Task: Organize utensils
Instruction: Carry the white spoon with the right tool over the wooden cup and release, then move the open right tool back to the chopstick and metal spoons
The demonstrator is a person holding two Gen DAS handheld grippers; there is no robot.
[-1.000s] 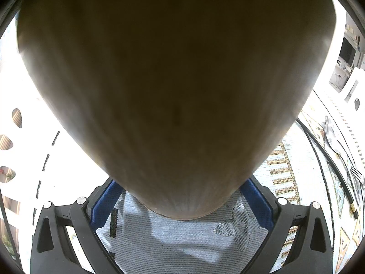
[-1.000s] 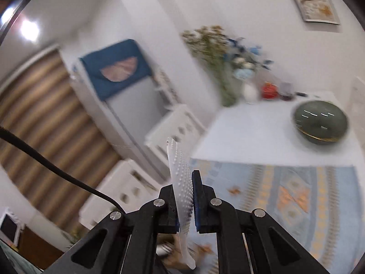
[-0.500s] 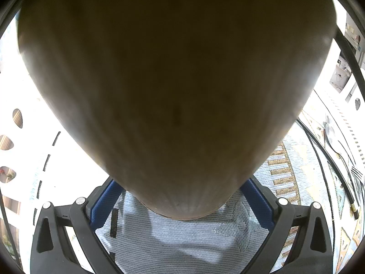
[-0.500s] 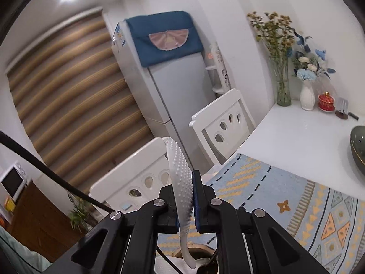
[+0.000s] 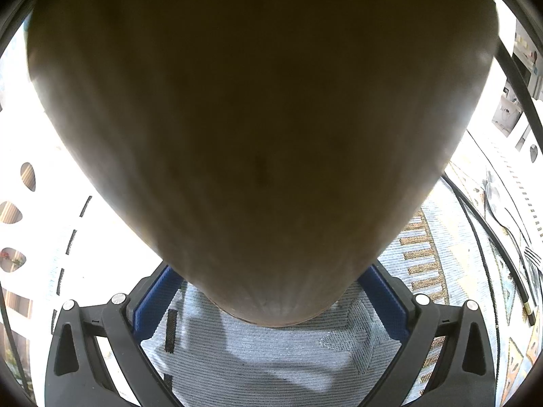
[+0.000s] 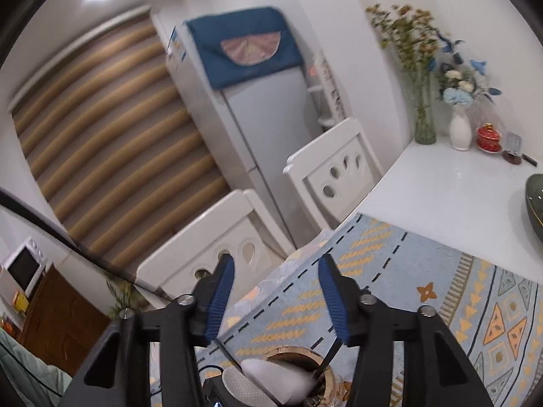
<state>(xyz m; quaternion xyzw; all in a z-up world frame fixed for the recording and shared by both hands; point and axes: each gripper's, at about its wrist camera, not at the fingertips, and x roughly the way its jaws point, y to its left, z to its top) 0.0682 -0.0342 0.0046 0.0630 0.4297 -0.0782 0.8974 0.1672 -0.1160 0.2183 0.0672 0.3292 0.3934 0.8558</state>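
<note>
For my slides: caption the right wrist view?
Right gripper, jaws just opened, empty above a wooden utensil holder holding the white spoon.

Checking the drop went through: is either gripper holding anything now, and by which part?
Right gripper: nothing, its jaws just opened. Left gripper brackets the wooden holder at its base; whether it grips cannot be told.

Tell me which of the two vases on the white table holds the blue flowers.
The white vase, right of the taller clear glass vase and beside the red lidded cup. The glass one holds dried yellowish stems instead.
</note>
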